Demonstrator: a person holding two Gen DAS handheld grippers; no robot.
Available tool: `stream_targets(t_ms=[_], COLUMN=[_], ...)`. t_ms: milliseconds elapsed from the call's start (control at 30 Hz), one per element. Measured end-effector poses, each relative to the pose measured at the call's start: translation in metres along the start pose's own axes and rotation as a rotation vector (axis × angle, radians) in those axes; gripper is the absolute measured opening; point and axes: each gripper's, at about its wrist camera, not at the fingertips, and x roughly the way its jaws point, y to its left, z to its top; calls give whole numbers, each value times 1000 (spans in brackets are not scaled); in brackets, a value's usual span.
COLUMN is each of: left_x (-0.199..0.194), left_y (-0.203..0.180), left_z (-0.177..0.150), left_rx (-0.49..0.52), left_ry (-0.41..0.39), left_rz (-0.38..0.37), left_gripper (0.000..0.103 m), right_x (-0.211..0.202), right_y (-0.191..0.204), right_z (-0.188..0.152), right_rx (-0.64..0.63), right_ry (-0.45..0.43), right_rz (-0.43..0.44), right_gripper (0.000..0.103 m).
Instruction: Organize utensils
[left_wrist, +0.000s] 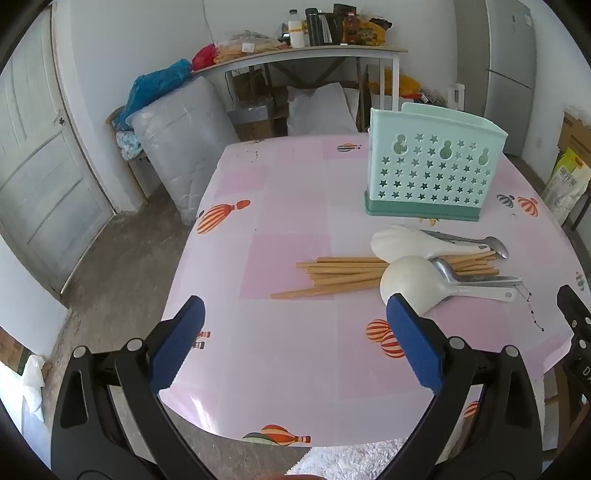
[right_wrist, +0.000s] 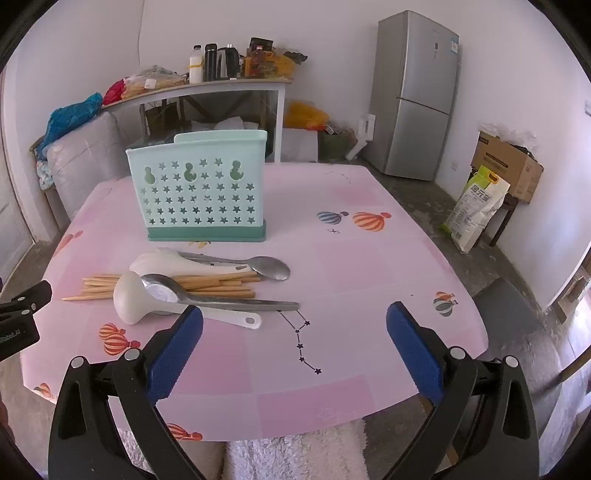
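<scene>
Pink balloon-print table (right_wrist: 369, 280): upright mint star-perforated plastic utensil holder (right_wrist: 201, 192), loose bamboo chopsticks (right_wrist: 218, 286), white and steel spoons beside; left gripper (left_wrist: 295, 341) and right gripper (right_wrist: 295, 345) gape wide, empty.

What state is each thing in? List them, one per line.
Holder: upright, looks empty.
Chopsticks: loose pile, flat on the table.
White spoons: lying across the chopsticks.
Metal spoons: lying in the pile.
Left claw: open, empty.
Right claw: open, empty.
</scene>
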Motion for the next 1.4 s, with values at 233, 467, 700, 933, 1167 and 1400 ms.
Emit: stream_targets(t_ms=[233, 467, 700, 933, 1167, 1400], left_x=[0, 0, 0, 1, 1, 1], left_y=[-1, 0, 1, 0, 1, 1], left_z=[1, 5, 3, 2, 2, 3], left_rx=[8, -4, -4, -4, -4, -4], left_ry=[16, 14, 14, 12, 13, 16], left_rz=[-2, -7, -9, -9, -10, -10], left_gripper=[95, 95, 95, 95, 94, 95], right_x=[0, -1, -1, -1, -2, -2], right_y=[1, 0, 1, 1, 1, 0], right_z=[1, 2, 2, 2, 1, 1], right_rx=[-1, 0, 0, 0, 0, 0], right_ry=[3, 0, -1, -1, -2, -3], right_rz=[4, 2, 0, 0, 0, 0], right_gripper=[97, 97, 97, 97, 97, 97])
